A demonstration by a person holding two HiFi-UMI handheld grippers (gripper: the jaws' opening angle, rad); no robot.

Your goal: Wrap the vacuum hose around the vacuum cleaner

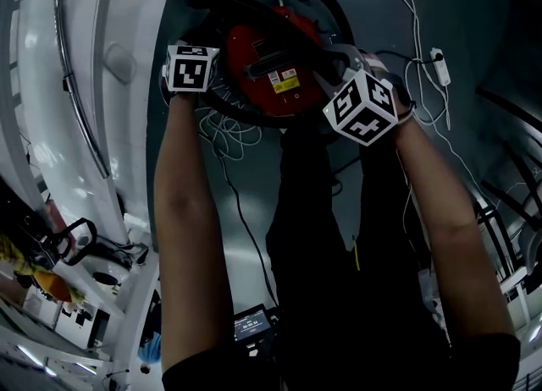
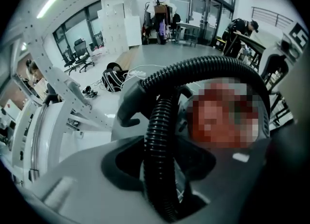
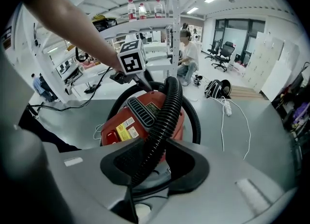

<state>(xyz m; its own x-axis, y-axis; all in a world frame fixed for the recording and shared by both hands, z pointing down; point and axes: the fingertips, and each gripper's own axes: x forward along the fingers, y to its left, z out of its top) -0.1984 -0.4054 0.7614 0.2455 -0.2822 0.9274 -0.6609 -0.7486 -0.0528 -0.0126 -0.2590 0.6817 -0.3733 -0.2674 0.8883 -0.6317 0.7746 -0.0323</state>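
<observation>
The red vacuum cleaner (image 1: 273, 72) stands on the grey floor below me, and its black ribbed hose (image 1: 246, 4) loops round the body. My left gripper (image 1: 196, 59) hangs over the cleaner's left side. In the left gripper view the hose (image 2: 160, 150) runs up between its jaws with a dark gap on each side, so the left gripper (image 2: 162, 172) is open around it. My right gripper (image 1: 356, 93) is at the cleaner's right side. There the right gripper (image 3: 145, 169) is shut on the hose (image 3: 164, 116), which rises over the vacuum cleaner (image 3: 131, 121).
A thin white cord (image 1: 229, 131) lies coiled by the cleaner. Another white cable with a power strip (image 1: 438, 55) trails off to the right. A white metal rack (image 1: 76, 85) fills the left. A person sits at a desk (image 3: 186, 48), and a dark bag (image 3: 218, 88) lies on the floor.
</observation>
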